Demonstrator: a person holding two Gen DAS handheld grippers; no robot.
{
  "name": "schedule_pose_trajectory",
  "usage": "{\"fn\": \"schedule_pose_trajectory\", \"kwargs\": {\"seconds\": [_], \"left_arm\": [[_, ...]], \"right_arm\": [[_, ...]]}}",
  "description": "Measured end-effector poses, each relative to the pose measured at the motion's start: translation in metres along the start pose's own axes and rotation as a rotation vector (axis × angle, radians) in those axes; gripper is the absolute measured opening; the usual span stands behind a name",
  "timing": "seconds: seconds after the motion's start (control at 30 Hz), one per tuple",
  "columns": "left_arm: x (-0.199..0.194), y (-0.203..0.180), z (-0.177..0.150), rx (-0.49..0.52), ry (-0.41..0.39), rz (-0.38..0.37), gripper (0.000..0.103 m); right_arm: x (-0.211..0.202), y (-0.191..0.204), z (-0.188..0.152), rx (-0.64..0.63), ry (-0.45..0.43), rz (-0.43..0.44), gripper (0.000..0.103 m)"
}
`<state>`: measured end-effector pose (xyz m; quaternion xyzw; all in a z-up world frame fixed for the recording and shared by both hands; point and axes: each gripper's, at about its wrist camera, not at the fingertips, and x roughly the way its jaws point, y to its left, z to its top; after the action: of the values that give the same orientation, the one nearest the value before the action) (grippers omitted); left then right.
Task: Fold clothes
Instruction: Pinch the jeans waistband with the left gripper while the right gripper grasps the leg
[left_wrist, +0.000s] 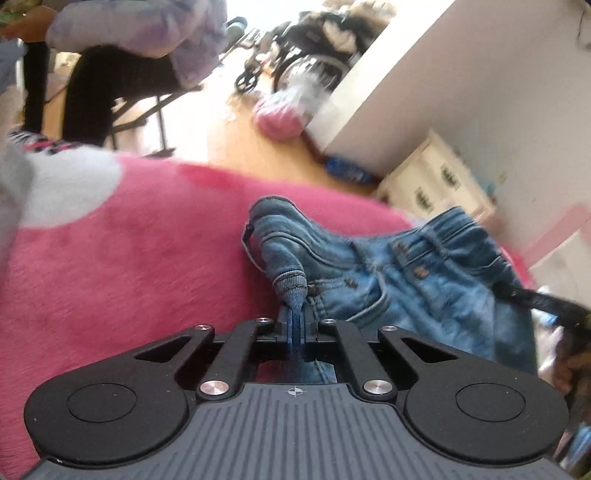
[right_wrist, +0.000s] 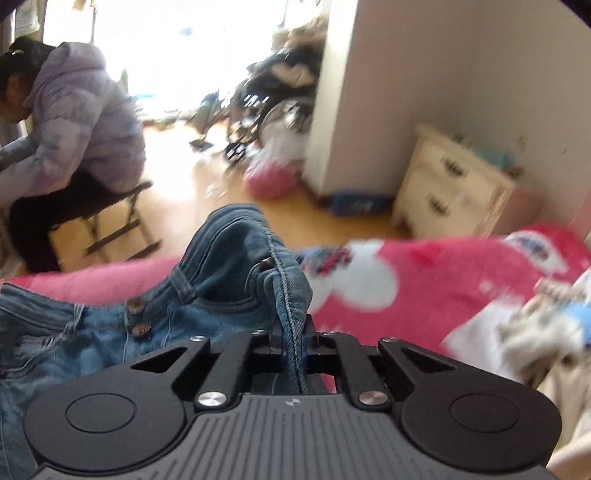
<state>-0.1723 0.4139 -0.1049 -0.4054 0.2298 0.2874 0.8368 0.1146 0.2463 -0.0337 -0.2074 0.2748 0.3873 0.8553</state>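
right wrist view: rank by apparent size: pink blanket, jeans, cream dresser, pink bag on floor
1. pink blanket and jeans: look alike, unranked
2. cream dresser
3. pink bag
Dresser and bag are farther off, so true sizes unsure.

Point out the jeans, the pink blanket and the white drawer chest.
jeans (left_wrist: 436, 280): left wrist view, front panel below the waistband.
pink blanket (left_wrist: 140, 266): left wrist view, plain pink stretch left of the jeans.
white drawer chest (right_wrist: 454, 184): right wrist view, its drawer front.
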Motion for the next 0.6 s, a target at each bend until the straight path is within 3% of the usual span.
{"fn": "schedule_pose_trajectory", "kwargs": {"seconds": [0.1,0.27,0.37,0.47,0.57,0.6], "left_arm": [[0.012,-0.011,0.014,0.016,-0.040,-0.038,0.001],[0.023,-0.025,0.039,0.067,-0.138,-0.073,0.001],[0.038,-0.019,0.049,0.058,-0.121,-0.047,0.001],[0.064,0.000,0.049,0.042,-0.038,0.018,0.002],[0.086,0.023,0.044,0.002,0.011,0.040,0.009],[0.084,0.025,0.045,-0.006,0.008,0.029,0.009]], "right_arm": [[0.003,-0.001,0.019,-0.042,-0.078,-0.082,0.007],[0.022,-0.017,0.042,0.015,-0.128,-0.127,0.007],[0.054,-0.018,0.036,0.036,-0.066,-0.129,0.007],[0.098,-0.017,0.013,0.056,0.053,-0.107,0.008],[0.122,-0.028,-0.003,0.119,0.139,-0.122,0.033],[0.115,-0.037,-0.006,0.162,0.118,-0.116,0.039]]}}
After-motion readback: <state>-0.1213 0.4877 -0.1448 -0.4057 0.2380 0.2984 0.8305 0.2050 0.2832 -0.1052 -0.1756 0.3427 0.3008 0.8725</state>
